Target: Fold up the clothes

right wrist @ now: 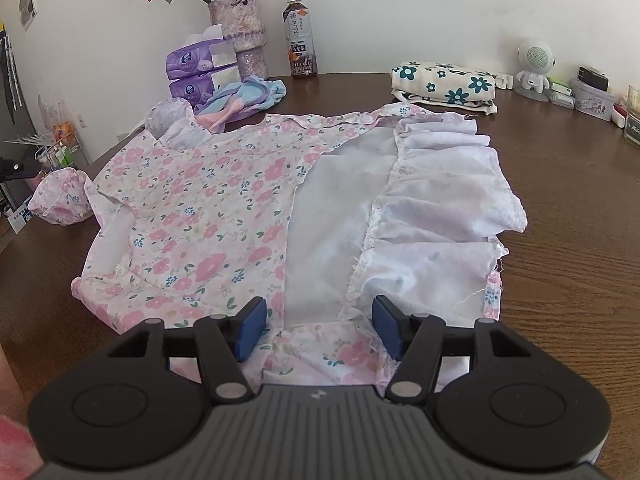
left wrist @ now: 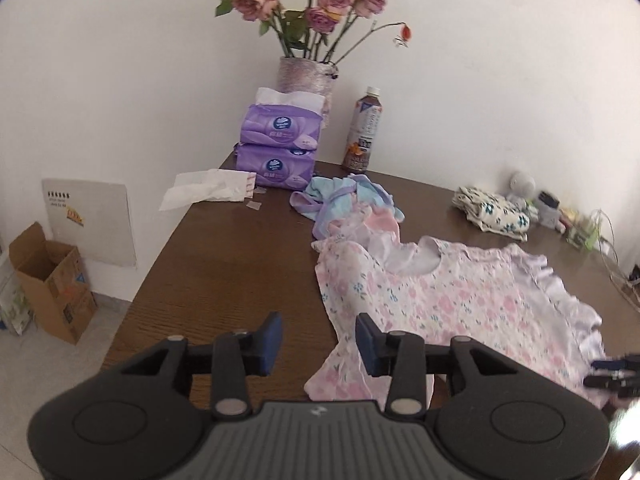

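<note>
Floral dress (right wrist: 208, 216): spread flat mid-frame on the brown bench (right wrist: 580, 240), one side turned back to show white lining; judged light, limp, thin cotton, apt to slide and crease; best taken at hem or side seam, near lower centre; right tool (right wrist: 318, 328) wide open over the near edge, holding nothing; left tool (left wrist: 318, 344) likewise open and empty at the dress's left margin; right view alone shows the lining and folded blue-flower cloth (right wrist: 444, 84) clearly; left view alone shows the cardboard box (left wrist: 52, 280), lower left.

Thin floral cotton dress (right wrist: 208, 216), matt grained wood table (right wrist: 568, 240)
</note>
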{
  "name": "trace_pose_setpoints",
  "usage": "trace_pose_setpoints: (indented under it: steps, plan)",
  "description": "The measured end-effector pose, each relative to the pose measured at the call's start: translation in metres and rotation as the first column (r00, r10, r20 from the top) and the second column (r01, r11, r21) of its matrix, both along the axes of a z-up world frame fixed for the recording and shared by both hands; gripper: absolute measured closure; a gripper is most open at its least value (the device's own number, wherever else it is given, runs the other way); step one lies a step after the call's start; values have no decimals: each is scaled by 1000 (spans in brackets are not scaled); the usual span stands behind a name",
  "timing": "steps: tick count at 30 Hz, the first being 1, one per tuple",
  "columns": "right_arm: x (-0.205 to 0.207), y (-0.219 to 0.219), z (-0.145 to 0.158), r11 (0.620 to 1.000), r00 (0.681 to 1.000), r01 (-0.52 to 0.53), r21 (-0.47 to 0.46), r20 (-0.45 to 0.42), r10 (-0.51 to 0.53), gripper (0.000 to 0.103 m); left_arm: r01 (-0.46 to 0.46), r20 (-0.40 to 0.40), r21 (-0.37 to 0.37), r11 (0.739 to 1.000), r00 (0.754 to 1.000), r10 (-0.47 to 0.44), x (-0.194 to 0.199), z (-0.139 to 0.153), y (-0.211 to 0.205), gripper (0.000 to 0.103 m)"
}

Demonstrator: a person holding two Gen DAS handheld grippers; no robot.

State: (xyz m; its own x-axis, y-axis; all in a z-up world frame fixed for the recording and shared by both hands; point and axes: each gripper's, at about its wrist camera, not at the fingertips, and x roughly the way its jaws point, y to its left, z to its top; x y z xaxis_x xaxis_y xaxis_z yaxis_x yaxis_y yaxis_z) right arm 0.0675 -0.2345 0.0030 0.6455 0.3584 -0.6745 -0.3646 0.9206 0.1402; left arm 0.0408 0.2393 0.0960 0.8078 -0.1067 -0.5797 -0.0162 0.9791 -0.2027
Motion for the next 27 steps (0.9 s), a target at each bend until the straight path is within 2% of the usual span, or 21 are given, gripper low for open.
trace_pose_setpoints:
  steps: [2,4,5,6,8,12,14,16,18,20,21,24,27]
  plan:
    - [-2,-3,0,1000,1000,1,8,2,-1,43,-47,-41,-23,999,998,46,15,-6,-1,67]
    - [-3,-3,0,1000,1000,-2,8,5,2,43,-50,-90,-37,998,995,47,27,-16,-4,70]
    - [-4,-3,0,1000,1000,-4,8,6,4,43,-47,-117,-49,998,992,41,31,-22,-7,74]
    - [-4,-3,0,1000,1000,-6,8,8,6,42,-35,-137,-61,998,990,26,33,-27,-11,83]
    - [-6,-1,-1,1000,1000,-21,-7,14,21,40,1,-156,-74,997,988,-13,34,-34,-20,86]
    - [-8,3,-2,999,999,-36,-35,26,37,36,74,-193,-28,997,978,-78,23,-44,-45,85]
    - [-9,6,-2,998,999,-42,-48,30,43,36,73,-227,29,997,972,-65,20,-48,-52,87]
    - [-9,7,-3,997,998,-48,-61,35,50,35,64,-266,73,995,963,-43,17,-52,-55,94]
    - [-10,8,-3,997,998,-48,-67,37,51,35,81,-280,141,987,959,-38,14,-51,-60,94]
    - [-9,8,-2,997,998,-42,-68,37,45,35,81,-256,190,978,966,-30,15,-42,-64,93]
    - [-8,7,-1,997,998,-38,-66,38,40,35,64,-228,182,981,973,-21,16,-36,-61,90]
    - [-8,1,7,998,996,18,-61,87,-12,35,-28,-169,118,993,984,48,32,-18,-46,73]
    - [-4,-11,11,993,991,87,-74,108,-79,35,-39,-221,140,989,973,70,52,-24,-44,73]
